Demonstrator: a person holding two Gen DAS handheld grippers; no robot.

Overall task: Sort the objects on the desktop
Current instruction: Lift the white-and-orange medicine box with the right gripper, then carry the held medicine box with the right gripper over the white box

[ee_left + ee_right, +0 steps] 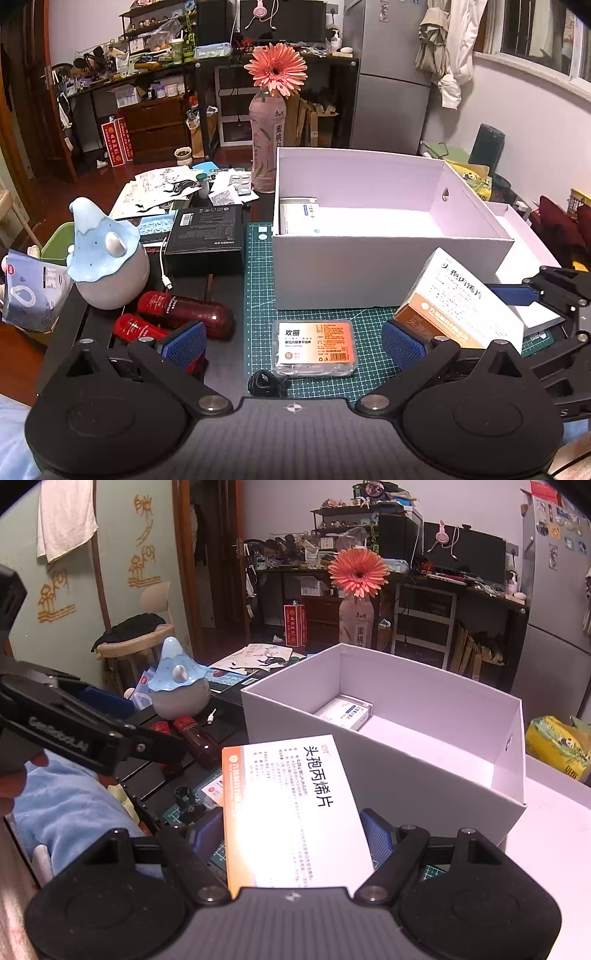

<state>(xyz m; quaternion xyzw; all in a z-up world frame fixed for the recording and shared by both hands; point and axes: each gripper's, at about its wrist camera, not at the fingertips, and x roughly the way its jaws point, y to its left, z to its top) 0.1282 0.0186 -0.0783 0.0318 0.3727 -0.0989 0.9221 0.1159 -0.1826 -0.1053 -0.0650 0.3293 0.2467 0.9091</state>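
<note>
Right gripper [291, 834] clamps the white-and-orange medicine box [291, 805] beside the white bin [388, 775]; left gripper [291, 343] gapes empty

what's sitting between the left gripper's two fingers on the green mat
A clear plastic floss-pick box with an orange label lies flat there on the cutting mat, untouched by the left gripper; the left wrist view shows it.

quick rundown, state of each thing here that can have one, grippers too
right gripper: shut on the medicine box
medicine box: held off the mat, tilted, outside the bin
left gripper: open, holding nothing
white storage box: open, no lid on, one small carton inside
floss pick case: flat on the green cutting mat, lid shut
red bottles: lying on their sides
flower bottle: upright
</note>
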